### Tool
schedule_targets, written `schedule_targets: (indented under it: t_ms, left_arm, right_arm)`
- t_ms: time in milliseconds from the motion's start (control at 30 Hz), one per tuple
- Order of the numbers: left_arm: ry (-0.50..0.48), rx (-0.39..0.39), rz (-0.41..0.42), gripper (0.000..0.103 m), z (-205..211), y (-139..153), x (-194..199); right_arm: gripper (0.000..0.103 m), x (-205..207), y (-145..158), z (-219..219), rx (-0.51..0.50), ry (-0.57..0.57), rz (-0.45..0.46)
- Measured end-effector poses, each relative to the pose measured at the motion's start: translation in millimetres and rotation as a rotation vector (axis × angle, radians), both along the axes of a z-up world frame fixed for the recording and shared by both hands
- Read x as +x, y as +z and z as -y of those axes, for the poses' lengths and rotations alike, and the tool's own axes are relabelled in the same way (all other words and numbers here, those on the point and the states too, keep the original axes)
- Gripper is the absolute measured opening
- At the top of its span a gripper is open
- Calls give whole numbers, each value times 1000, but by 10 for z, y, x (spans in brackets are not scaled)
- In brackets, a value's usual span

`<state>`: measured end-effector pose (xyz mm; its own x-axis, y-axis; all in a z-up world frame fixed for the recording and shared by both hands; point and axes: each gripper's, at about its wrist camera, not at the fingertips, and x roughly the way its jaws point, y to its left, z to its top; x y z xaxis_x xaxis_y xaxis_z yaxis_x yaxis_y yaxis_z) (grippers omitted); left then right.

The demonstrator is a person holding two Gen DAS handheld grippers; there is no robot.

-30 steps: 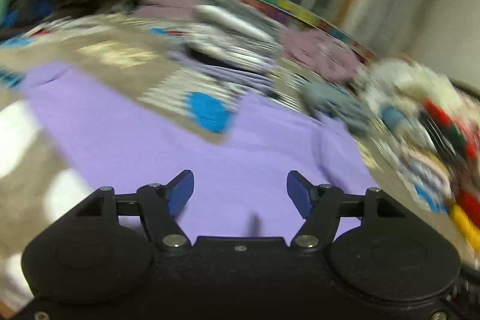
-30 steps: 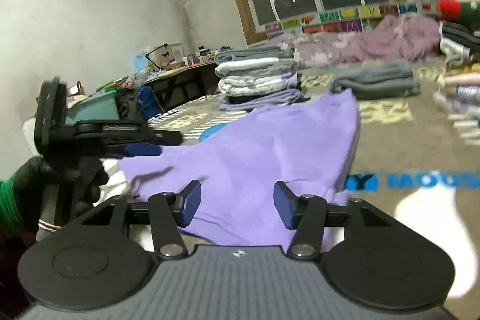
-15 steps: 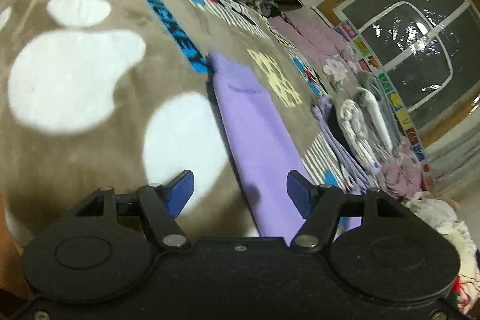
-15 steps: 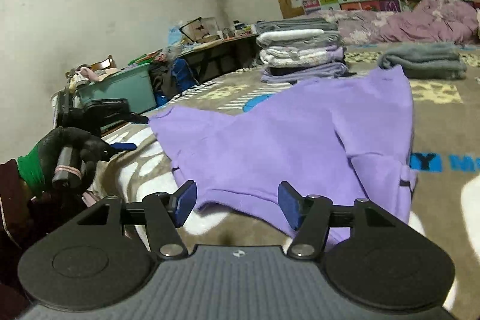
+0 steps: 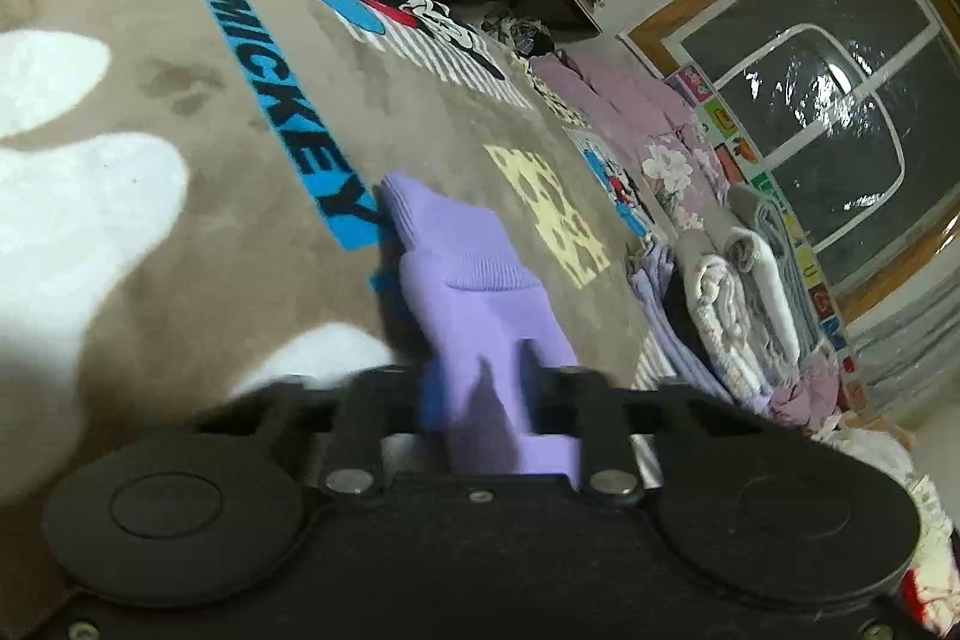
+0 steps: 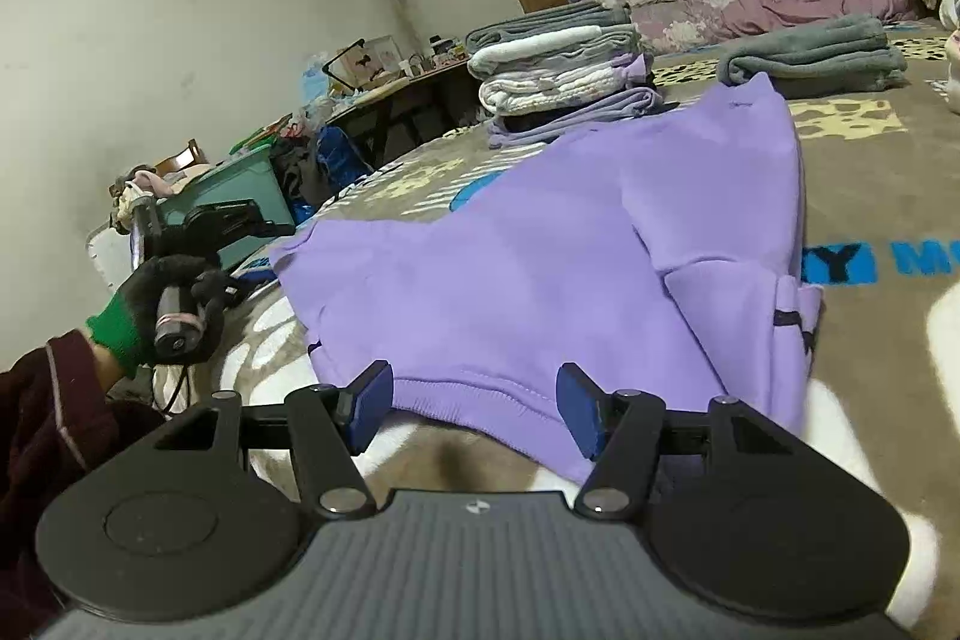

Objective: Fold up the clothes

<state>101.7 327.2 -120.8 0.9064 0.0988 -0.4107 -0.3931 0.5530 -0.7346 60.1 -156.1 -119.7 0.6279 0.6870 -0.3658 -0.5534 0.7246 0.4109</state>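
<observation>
- Closest in the right wrist view, the right gripper (image 6: pixel 474 403) hangs with its blue pads spread wide, the ribbed hem of the purple sweatshirt (image 6: pixel 540 274) just ahead of them and nothing between them
- Meanwhile the left gripper (image 5: pixel 480 400) has its fingers drawn in on a sleeve (image 5: pixel 474 292) of the same garment; motion blur hides the pads, but cloth bunches between the jaws, so it looks pinched
- Beyond, the sweatshirt lies mostly flat on the brown Mickey blanket (image 6: pixel 870 196), one sleeve already turned in over its right side
- Judging by this, a sleeve fold is in hand: the pinched sleeve wants carrying across the body in one low, taut sweep, the crease kept parallel to the side seam
- Further back stands a stack of folded clothes (image 6: pixel 564 70)
</observation>
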Motion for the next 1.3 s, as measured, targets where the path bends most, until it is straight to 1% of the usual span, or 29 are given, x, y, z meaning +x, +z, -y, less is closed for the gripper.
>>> schedule_targets:
  t_ms: [67, 200, 333, 400, 500, 667, 867, 1000, 1033, 1067, 1100, 1133, 1167, 1200, 1300]
  left_arm:
    - [-10, 3, 20, 5, 5, 36, 39]
    - [-120, 69, 122, 4, 355, 348, 33]
    - [-241, 177, 207, 5, 860, 621, 29]
    - [-301, 227, 227, 5, 1121, 721, 50]
    - [-391, 314, 229, 5, 1572, 790, 208]
    - [-538, 422, 212, 5, 2225, 757, 322]
    - [-705, 557, 141, 5, 2991, 532, 503]
    - [-802, 705, 87, 5, 3435, 321, 525]
    - [-830, 742, 73, 10, 3526, 265, 527]
    - [-864, 762, 64, 26, 3585, 213, 522]
    - [-881, 768, 63, 34, 3603, 186, 498]
    - [-894, 772, 67, 48, 3603, 181, 470]
    - [-896, 768, 82, 51, 3560, 229, 428]
    - [-899, 765, 98, 51, 3516, 277, 387]
    - [-901, 754, 143, 56, 3374, 421, 260]
  right_arm:
    - [61, 3, 19, -7, 14, 9, 1]
    - [61, 8, 56, -22, 42, 27, 4]
    - [61, 14, 90, -15, 76, 37, 3]
    - [61, 11, 98, 17, 94, 31, -2]
    - [61, 26, 114, 125, 150, -2, -15]
    - [61, 55, 141, 326, 252, -64, -38]
    - [61, 88, 139, 657, 390, -175, -63]
    - [61, 112, 114, 812, 431, -231, -71]
    - [61, 125, 104, 836, 435, -241, -73]
    - [61, 138, 96, 855, 438, -249, -75]
    - [61, 150, 90, 867, 438, -255, -77]
    - [61, 163, 83, 875, 435, -260, -80]
    - [61, 184, 74, 876, 432, -266, -85]
    - [61, 209, 64, 875, 428, -271, -90]
    - [61, 298, 47, 860, 413, -291, -116]
